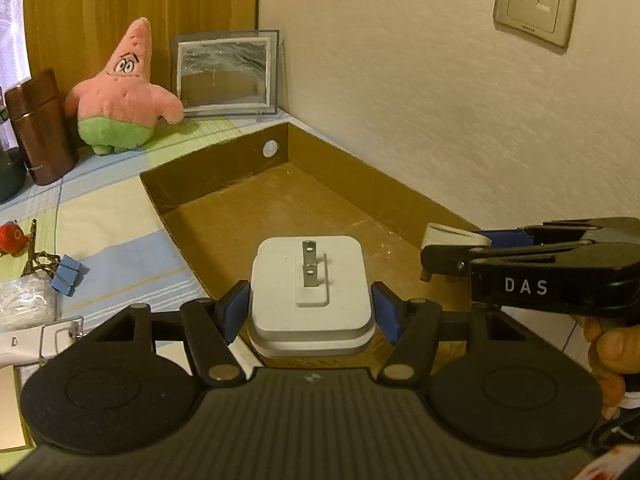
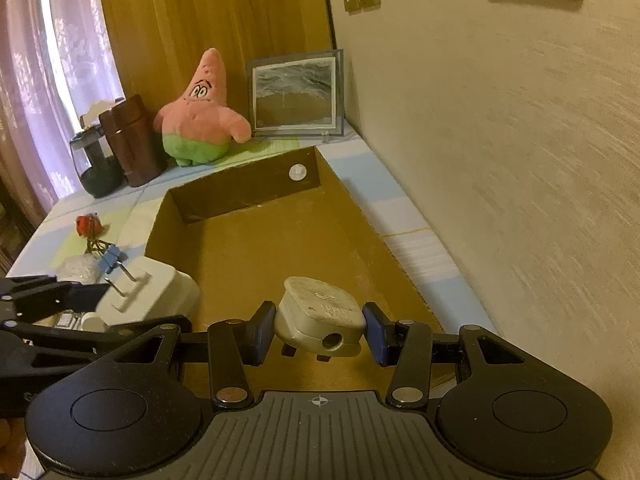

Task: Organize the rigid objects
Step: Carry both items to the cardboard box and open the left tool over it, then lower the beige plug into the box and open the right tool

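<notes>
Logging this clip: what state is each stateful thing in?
Left gripper: shut on white charger, prongs up.
Right gripper: shut on grey plug.
Cardboard box: open-topped, nothing inside it.
Brown flask: upright, capped.
Picture frame: standing.

1. Left wrist cam: close behind left gripper (image 1: 311, 308), angled down into cardboard box (image 1: 360, 216).
2. Right wrist cam: same, behind right gripper (image 2: 320, 330).
3. Shared: box, probably the same corner wall, plush (image 1: 120, 92).

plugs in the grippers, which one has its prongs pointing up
The square white charger in the left gripper: two flat metal prongs stand up from its top. The rounded grey plug in the right gripper has pins underneath.
</notes>
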Demonstrator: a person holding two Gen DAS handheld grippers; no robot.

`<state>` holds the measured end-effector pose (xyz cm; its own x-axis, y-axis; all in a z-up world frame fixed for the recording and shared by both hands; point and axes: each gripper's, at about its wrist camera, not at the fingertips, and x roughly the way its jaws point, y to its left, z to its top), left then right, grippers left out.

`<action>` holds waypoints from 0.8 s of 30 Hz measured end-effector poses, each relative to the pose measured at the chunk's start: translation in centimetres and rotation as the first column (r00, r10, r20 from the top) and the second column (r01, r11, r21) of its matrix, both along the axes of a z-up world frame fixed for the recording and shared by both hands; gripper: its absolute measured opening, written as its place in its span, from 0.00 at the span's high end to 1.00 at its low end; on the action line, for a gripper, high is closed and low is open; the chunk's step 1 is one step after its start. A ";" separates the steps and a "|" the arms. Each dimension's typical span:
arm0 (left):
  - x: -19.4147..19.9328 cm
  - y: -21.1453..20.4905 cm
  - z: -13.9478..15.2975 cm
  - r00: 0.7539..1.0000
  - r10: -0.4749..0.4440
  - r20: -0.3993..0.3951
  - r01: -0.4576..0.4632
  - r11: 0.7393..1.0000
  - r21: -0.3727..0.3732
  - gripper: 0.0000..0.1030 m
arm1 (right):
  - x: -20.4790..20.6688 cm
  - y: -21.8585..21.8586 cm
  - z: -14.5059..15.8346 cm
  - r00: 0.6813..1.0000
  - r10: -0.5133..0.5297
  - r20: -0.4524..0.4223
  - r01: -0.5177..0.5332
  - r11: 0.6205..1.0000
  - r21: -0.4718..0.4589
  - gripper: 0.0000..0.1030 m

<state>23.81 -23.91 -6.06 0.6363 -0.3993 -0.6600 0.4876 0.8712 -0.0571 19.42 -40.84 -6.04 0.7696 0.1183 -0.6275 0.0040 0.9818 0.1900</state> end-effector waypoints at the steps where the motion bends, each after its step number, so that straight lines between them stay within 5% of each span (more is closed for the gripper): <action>1: 0.1 0.0 -0.1 1.000 -0.002 -0.008 0.002 1.000 0.001 0.41 | 0.0 0.0 0.0 1.000 0.001 -0.003 -0.001 1.000 -0.005 0.57; 24: -1.7 4.6 1.1 0.993 0.112 0.026 -0.111 0.993 -0.029 0.36 | 0.4 1.3 -0.5 1.000 0.008 -0.029 -0.009 0.999 -0.037 0.57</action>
